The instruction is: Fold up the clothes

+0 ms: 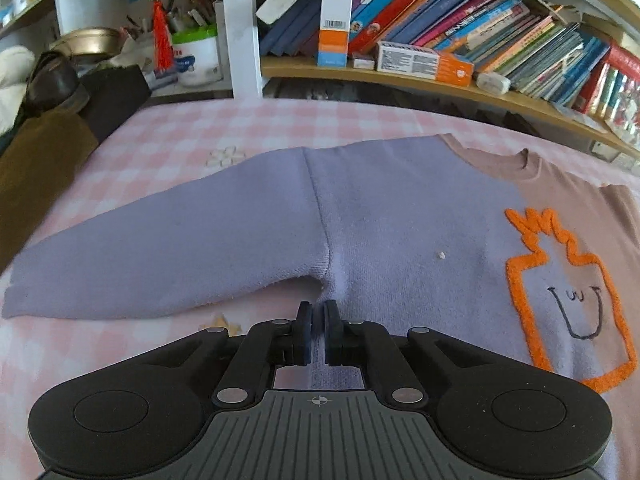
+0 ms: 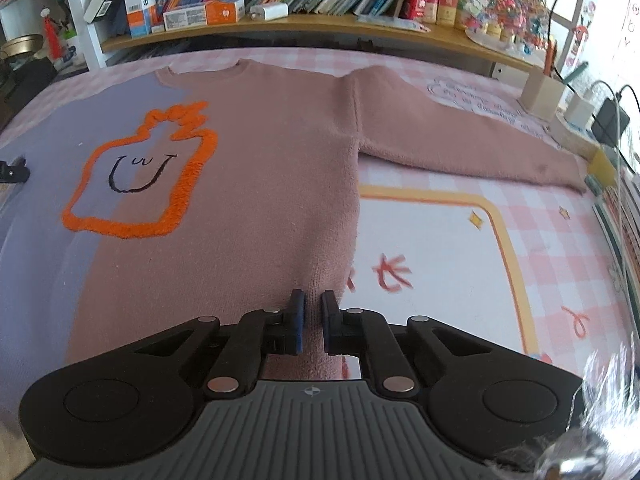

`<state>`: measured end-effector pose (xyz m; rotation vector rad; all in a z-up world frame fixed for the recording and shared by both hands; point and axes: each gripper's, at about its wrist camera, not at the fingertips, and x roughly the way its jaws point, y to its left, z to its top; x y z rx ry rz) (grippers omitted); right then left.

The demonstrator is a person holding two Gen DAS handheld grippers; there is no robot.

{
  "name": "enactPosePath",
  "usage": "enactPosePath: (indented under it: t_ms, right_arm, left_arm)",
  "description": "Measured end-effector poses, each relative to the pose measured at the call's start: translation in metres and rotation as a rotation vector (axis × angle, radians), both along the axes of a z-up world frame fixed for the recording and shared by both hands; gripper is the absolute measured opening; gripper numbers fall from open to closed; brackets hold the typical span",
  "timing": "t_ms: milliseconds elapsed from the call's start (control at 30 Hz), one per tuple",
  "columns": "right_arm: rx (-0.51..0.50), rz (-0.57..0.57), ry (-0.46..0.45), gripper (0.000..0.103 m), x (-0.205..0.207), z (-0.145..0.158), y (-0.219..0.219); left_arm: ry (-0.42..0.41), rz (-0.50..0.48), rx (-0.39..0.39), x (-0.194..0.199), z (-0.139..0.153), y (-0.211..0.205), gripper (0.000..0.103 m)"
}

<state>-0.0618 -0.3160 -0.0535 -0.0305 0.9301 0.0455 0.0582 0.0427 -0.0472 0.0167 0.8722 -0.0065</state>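
A two-tone sweater lies flat, face up, on a pink checked cloth. Its lilac half (image 1: 380, 216) and lilac sleeve (image 1: 160, 248) fill the left wrist view; its dusty-pink half (image 2: 272, 160) and pink sleeve (image 2: 460, 136) fill the right wrist view. An orange bottle outline with a smiling face (image 2: 140, 176) sits on the chest. My left gripper (image 1: 319, 309) is nearly shut, low over the lilac side edge below the armpit. My right gripper (image 2: 311, 300) is nearly shut, low over the pink side edge. Whether either one pinches fabric is unclear.
A bookshelf (image 1: 440, 80) with leaning books runs along the far edge. Dark clothes and a brown garment (image 1: 40, 152) lie at the far left. A wooden holder (image 2: 542, 92), chargers and cables (image 2: 608, 120) stand at the right. The other gripper's tip (image 2: 14, 170) shows at the left edge.
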Motion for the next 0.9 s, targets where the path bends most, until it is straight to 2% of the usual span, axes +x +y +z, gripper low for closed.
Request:
enactPosePath:
  t_ms: [133, 467, 600, 667, 767, 833, 900]
  right_arm:
    - [-0.009, 0.001, -0.005, 0.008, 0.011, 0.000, 0.002]
    - [-0.029, -0.022, -0.019, 0.008, 0.017, -0.001, 0.002]
    - [-0.047, -0.014, -0.019, 0.008, 0.018, -0.001, 0.003]
    - [-0.040, -0.005, -0.017, 0.009, 0.018, -0.001, 0.001]
    - [0.019, -0.032, -0.016, 0.017, 0.016, 0.001, -0.007]
    - [0.055, -0.037, -0.010, 0.018, 0.011, 0.004, -0.013]
    - [0.072, -0.031, 0.003, 0.022, 0.002, 0.006, -0.017]
  left_arm:
    - [-0.001, -0.015, 0.026, 0.009, -0.002, -0.002, 0.005]
    - [-0.039, -0.033, 0.023, 0.011, -0.006, -0.008, 0.005]
    - [-0.051, -0.033, 0.052, 0.011, -0.008, -0.014, 0.006]
    - [-0.058, -0.020, 0.064, 0.008, -0.008, -0.015, 0.011]
    - [-0.050, 0.001, 0.047, -0.004, -0.003, -0.013, 0.020]
    - [-0.057, 0.005, 0.015, -0.022, 0.001, -0.012, 0.030]
    - [-0.062, 0.007, -0.013, -0.045, 0.003, -0.011, 0.047]
